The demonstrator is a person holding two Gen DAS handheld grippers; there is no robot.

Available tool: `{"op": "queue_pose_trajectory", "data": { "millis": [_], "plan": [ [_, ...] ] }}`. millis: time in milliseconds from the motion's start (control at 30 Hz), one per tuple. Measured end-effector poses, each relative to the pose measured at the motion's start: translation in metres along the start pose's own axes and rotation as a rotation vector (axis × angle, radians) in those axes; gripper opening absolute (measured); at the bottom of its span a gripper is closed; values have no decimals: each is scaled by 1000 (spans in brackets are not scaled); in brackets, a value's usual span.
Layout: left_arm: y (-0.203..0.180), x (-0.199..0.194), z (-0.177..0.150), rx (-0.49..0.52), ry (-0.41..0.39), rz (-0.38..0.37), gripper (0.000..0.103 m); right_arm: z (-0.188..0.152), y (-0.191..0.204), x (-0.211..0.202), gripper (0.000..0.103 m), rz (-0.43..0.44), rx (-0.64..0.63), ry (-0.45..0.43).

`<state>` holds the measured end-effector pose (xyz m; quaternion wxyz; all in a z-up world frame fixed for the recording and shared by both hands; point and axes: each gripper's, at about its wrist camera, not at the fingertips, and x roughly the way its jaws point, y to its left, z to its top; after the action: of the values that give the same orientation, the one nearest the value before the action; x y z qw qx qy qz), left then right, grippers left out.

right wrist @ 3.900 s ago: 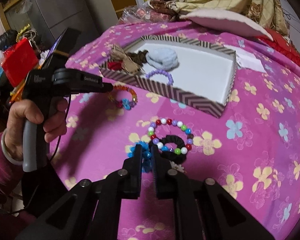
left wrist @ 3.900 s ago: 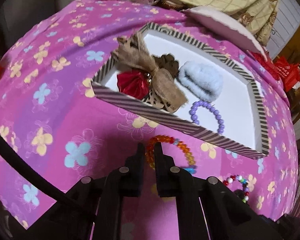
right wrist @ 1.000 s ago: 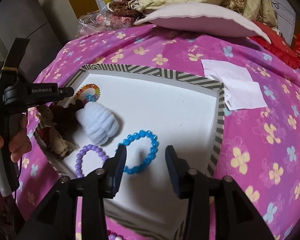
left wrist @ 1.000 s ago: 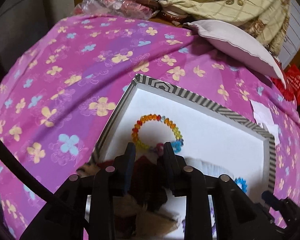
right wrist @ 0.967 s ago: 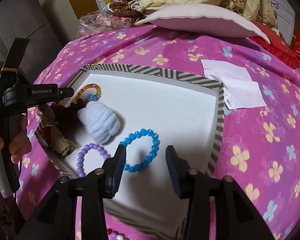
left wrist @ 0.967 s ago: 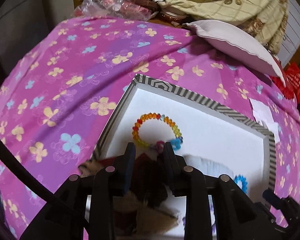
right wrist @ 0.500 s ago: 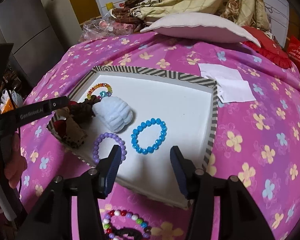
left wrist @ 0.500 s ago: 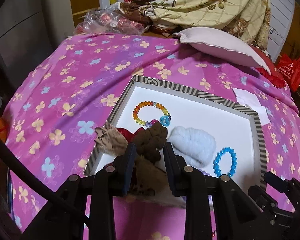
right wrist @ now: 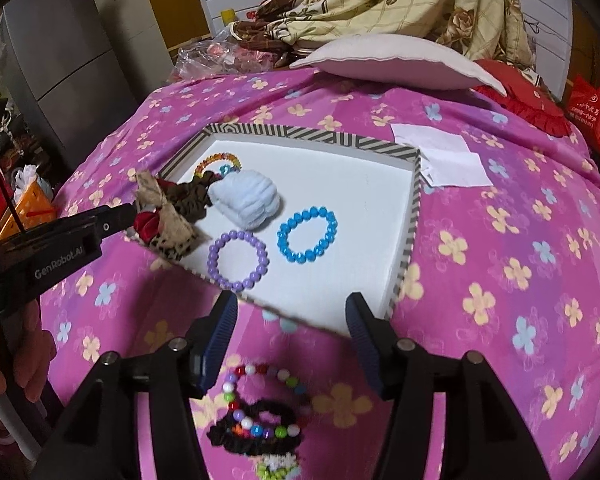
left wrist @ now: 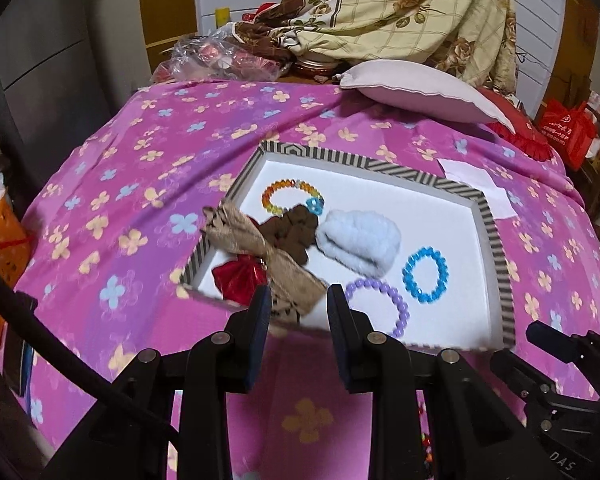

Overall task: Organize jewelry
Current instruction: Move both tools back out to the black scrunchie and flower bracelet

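While both grippers hang over the near edge of the bed (right wrist: pixel 500 240), the tray (right wrist: pixel 414 216) beyond them holds most of the jewelry: a rainbow bracelet (left wrist: pixel 290 200) by its far left corner, a brown scrunchie (left wrist: pixel 296 232), a blue scrunchie (left wrist: pixel 360 244), a blue bracelet (right wrist: pixel 307 240), a purple bracelet (right wrist: pixel 238 258), and a bow (left wrist: pixel 260 248) draped over its left wall.

What is left lies outside the tray, on the bedspread by the near edge: a multicolour bracelet (right wrist: pixel 260 400) tangled with a black scrunchie (right wrist: pixel 256 436), and something green and white (right wrist: pixel 276 466) under them that is too cut off to name.

That pile sits directly below and between the fingers of the right gripper (right wrist: pixel 292 336), slightly nearer the person than the fingertips. Its jaws have just been opening and now stand wide apart with nothing between them. The left gripper (left wrist: pixel 296 316) is about half open and also empty. It points at the tray's near left corner, with the pile off to its right and barely in its view.

So the right hand is plainly the nearer one. The bracelet's loop lies roughly flat, so a descent straight down with a slight pull back should put one finger inside it or straddle the bundle. Catching both pieces at once seems likely.
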<state>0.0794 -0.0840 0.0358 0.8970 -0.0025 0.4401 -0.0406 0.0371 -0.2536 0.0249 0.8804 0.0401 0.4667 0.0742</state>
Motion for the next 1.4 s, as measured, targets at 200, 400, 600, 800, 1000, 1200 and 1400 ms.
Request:
{"op": "queue_pose_trajectory", "data": {
  "millis": [200, 400, 600, 800, 1000, 1200, 1400],
  "plan": [
    [-5, -9, -18, 7, 8, -2, 50, -17, 3, -10, 59, 1, -18, 6],
    [-7, -15, -35, 2, 36, -27, 50, -36, -6, -22, 59, -21, -21, 12],
    [-11, -15, -54, 4, 80, -54, 50, -61, -25, -22, 59, -44, -2, 50],
    [-18, -6, -73, 25, 138, -73, 50, -85, -29, -15, 59, -17, 2, 88],
    [-15, 1, -80, 11, 177, -96, 50, -96, -22, -11, 59, -2, -32, 111],
    [-15, 8, -84, 1, 205, -106, 50, -97, -13, -15, 59, 49, -54, 99],
    [-18, 10, -91, 9, 247, -174, 50, -96, -8, -12, 59, 43, -70, 109]
  ]
}}
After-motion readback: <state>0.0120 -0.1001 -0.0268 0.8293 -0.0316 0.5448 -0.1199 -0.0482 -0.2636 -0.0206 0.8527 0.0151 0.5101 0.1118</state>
